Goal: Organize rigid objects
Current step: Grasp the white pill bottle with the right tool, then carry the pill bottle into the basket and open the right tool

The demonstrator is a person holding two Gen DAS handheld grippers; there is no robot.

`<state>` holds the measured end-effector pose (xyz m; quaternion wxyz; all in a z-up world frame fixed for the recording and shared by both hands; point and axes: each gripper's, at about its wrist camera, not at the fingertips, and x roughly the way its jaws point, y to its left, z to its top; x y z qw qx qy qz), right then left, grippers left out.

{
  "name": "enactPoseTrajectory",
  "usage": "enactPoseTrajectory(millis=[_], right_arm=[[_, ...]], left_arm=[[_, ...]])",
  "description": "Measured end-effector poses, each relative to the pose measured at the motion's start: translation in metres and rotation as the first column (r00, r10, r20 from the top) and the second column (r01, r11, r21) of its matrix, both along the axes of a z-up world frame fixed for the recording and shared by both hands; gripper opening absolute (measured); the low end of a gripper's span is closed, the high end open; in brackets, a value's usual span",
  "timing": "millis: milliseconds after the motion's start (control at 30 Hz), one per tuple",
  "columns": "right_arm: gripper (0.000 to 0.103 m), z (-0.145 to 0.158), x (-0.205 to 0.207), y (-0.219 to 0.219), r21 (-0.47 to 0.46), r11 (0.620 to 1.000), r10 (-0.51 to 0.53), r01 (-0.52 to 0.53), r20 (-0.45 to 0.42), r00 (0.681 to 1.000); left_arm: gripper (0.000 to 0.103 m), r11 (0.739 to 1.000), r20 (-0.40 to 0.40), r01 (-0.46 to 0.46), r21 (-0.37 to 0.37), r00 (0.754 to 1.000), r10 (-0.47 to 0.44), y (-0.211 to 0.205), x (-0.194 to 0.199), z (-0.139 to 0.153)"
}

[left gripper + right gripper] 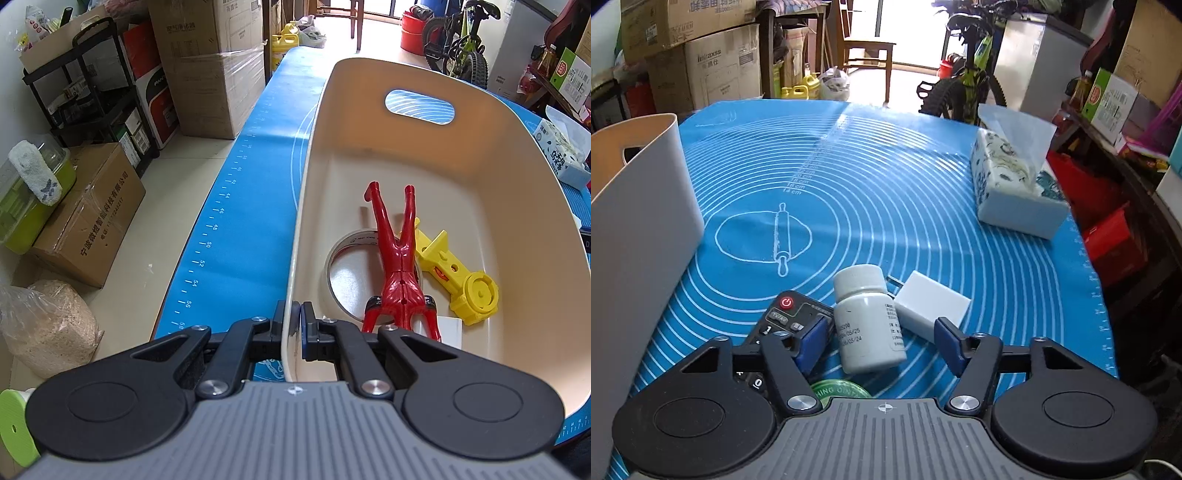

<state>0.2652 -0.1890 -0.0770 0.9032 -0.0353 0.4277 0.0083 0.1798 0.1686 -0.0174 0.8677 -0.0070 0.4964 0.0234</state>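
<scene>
My left gripper is shut on the near rim of a cream plastic bin, one finger outside the wall and one inside. In the bin lie a red toy figure, a yellow plastic toy and a tape roll. In the right wrist view my right gripper stands open around a white pill bottle lying on the blue mat. Its left pad is close beside the bottle and its right pad is well apart from it. A black remote lies under the left finger.
A white plug block sits just right of the bottle, and a green tin shows partly under the gripper. A tissue box stands at the mat's right edge. The bin rises at the left. Boxes, shelves and a bicycle surround the table.
</scene>
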Motion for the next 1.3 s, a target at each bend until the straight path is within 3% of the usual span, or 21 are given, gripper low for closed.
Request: enactPoseTrajectory(millis=[100, 133, 467, 767, 1100, 1300], right_arm=[[0.047, 0.0, 0.002, -0.002, 0.053, 0.999, 0.011, -0.01, -0.017, 1.0], [0.044, 0.0, 0.002, -0.001, 0.058, 0.998, 0.01, -0.009, -0.019, 1.0], [0.044, 0.008, -0.016, -0.006, 0.114, 0.993, -0.029, 0.026, 0.026, 0.999], [0.044, 0.042, -0.04, 0.003, 0.131, 0.991, -0.054, 0.037, 0.127, 0.99], [0.044, 0.112, -0.061, 0.063, 0.167, 0.976, 0.089, -0.137, 0.269, 0.959], [0.045, 0.128, -0.066, 0.109, 0.18, 0.95, 0.198, -0.256, 0.288, 0.937]], left_arm=[[0.008, 1.0, 0.0, 0.0, -0.001, 1.0, 0.0, 0.0, 0.0, 0.0], [0.008, 1.0, 0.0, 0.0, -0.001, 1.0, 0.0, 0.0, 0.0, 0.0], [0.008, 1.0, 0.002, 0.0, -0.002, 1.0, 0.0, 0.0, 0.0, 0.001], [0.008, 1.0, 0.003, -0.001, -0.002, 1.0, 0.001, 0.0, 0.0, 0.001], [0.008, 1.0, 0.002, -0.002, 0.0, 1.0, 0.002, 0.001, 0.0, 0.003], [0.008, 1.0, 0.002, -0.001, 0.0, 1.0, 0.001, 0.001, 0.0, 0.003]])
